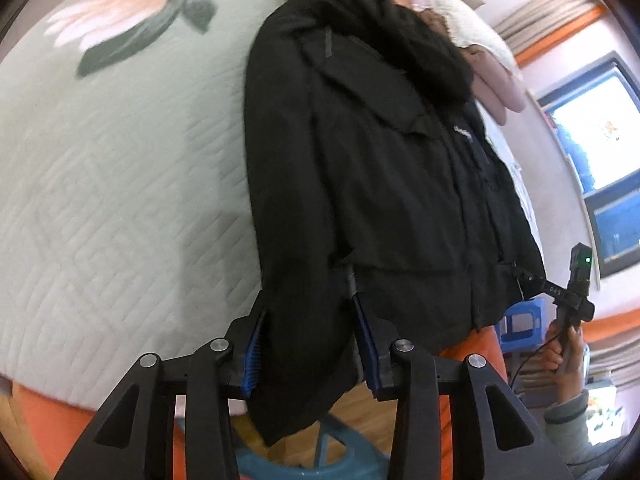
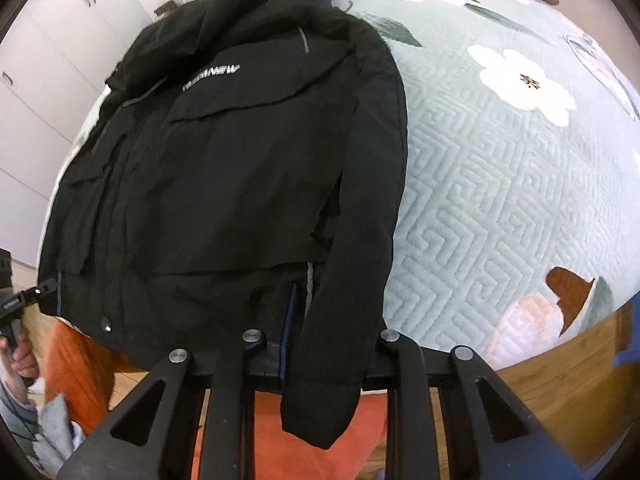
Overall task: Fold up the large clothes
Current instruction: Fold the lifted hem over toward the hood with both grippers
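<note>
A large black hooded jacket [image 1: 380,168] lies front up on the quilted bed, its hem toward me; it also shows in the right wrist view [image 2: 224,168]. Each sleeve lies along its side with the cuff hanging past the bed edge. My left gripper [image 1: 310,320] is open, its blue-padded fingers [image 1: 252,352] on either side of one sleeve near the cuff. My right gripper [image 2: 320,344] stands around the other sleeve [image 2: 360,200] near its cuff; the cloth hides its fingertips. The right gripper also shows at the far right of the left wrist view [image 1: 568,292].
The pale green quilt [image 2: 500,208] with flower prints covers the bed, over an orange sheet [image 2: 312,448]. Pink and cream pillows [image 1: 480,52] lie beyond the hood. White cupboards [image 2: 40,80] and a window [image 1: 592,140] flank the bed. A teal stool [image 1: 320,456] stands on the wooden floor.
</note>
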`<state>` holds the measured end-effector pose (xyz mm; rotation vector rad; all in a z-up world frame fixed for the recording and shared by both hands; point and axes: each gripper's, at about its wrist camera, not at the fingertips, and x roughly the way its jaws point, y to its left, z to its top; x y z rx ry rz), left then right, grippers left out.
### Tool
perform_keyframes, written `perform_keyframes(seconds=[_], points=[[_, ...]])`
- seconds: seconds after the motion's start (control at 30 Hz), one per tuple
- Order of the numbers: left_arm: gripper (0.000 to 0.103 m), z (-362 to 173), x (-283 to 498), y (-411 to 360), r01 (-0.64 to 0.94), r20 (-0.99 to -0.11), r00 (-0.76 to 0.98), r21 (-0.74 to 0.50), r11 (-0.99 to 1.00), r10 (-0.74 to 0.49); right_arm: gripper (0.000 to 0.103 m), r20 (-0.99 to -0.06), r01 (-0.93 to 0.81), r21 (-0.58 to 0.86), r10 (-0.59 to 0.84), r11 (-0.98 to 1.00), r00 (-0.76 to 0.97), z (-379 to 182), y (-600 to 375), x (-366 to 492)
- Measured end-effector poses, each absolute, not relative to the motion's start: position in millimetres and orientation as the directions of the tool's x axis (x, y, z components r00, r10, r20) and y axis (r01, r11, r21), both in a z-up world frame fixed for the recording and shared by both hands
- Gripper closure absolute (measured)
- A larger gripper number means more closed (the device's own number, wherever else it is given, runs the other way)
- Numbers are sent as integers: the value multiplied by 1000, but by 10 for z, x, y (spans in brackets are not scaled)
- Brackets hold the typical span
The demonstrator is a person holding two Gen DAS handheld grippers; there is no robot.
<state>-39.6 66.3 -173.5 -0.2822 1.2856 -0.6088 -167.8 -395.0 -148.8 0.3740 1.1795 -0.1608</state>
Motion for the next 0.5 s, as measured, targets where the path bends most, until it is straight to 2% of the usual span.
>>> perform_keyframes(seconds=[0.13,0.17,0.2,0.23,0.27,0.37,0.5], points=[[62,-1758,-449,768,237,-793,168,-544,805,-585,76,-928,326,194,66,925,366,-1547,-3937,-1644],[69,-1761,-453,770,236,-789,173,-547,803,-589,76,-925,333,201,67,921,373,-1536,-3946,-1641],[94,-1751,-459,771,242,-786,179,-547,801,-591,77,-923,340,204,64,918,380,-1532,-3946,-1635],[94,-1712,-469,754,254,-773,186,-559,790,-607,84,-919,348,200,52,916,392,-1507,-3932,-1625],[94,-1628,-492,733,275,-760,214,-556,784,-614,86,-909,355,195,32,914,417,-1427,-3927,-1644],[95,-1293,-518,682,332,-708,265,-570,752,-654,88,-867,358,218,11,908,499,-1096,-3927,-1679],[95,-772,-344,718,386,-593,334,-623,681,-732,88,-801,325,281,35,903,597,-564,-4027,-1592]])
